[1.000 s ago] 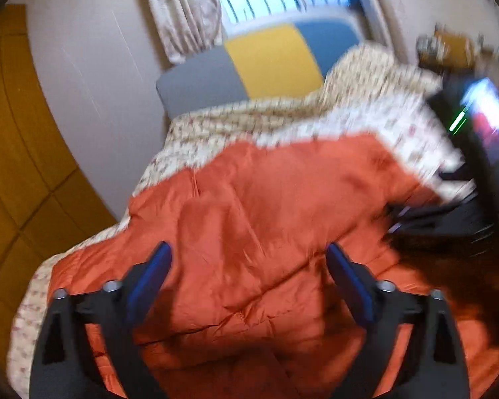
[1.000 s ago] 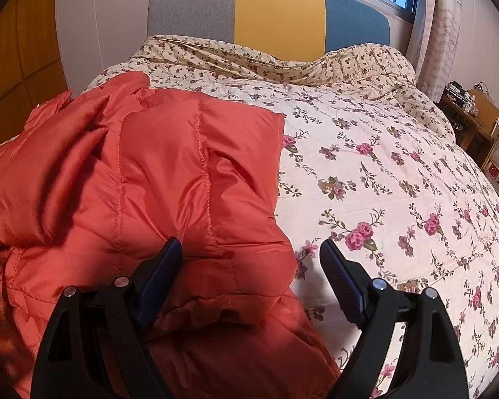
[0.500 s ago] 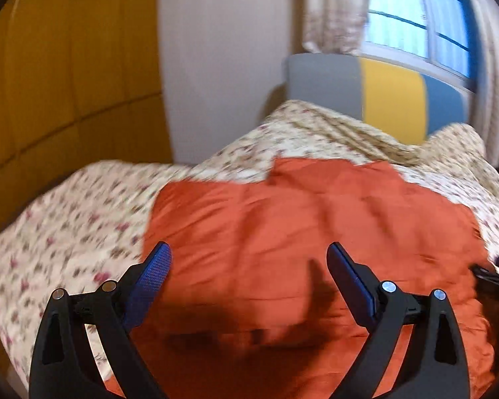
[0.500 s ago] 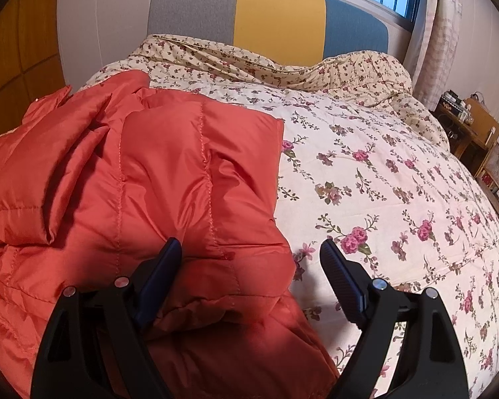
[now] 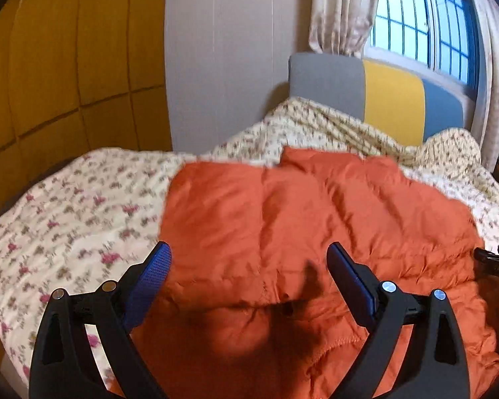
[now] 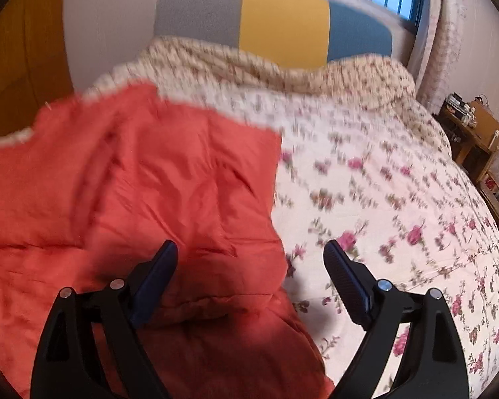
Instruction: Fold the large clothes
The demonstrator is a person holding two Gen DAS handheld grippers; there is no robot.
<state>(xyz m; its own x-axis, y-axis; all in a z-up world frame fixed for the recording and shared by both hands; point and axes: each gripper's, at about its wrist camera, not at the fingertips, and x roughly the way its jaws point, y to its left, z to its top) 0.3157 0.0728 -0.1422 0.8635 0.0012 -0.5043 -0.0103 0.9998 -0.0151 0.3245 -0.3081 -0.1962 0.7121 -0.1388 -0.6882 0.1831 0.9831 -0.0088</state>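
In the left wrist view, a wooden panelled wardrobe [image 5: 66, 60] is seen at the far left, with a pale wall [image 5: 229, 50] beside it. A floral quilt [image 5: 76, 219] is spread over the bed. An orange quilted down jacket [image 5: 316, 219] is laid flat on that quilt, right of centre, its padded panels creased. The left gripper [image 5: 249, 266] is held above the jacket's near part with its fingers spread wide and nothing between them; a shadow is cast on the fabric between them. A tricolour headboard [image 5: 376, 93] in grey, yellow and blue is noted behind, under a barred window [image 5: 419, 23] with a patterned curtain [image 5: 342, 10]. A black part of the other gripper is visible at the right edge.

In the right wrist view, the jacket [image 6: 133, 199] is found on the left half of the bed, its right edge lying on the floral quilt [image 6: 399, 183]. The right gripper [image 6: 250, 259] is positioned over that edge, fingers released and wide apart, nothing grasped. The headboard [image 6: 276, 23] is seen behind, and wooden furniture [image 6: 479, 146] carrying small items stands at the far right. The view is blurred.
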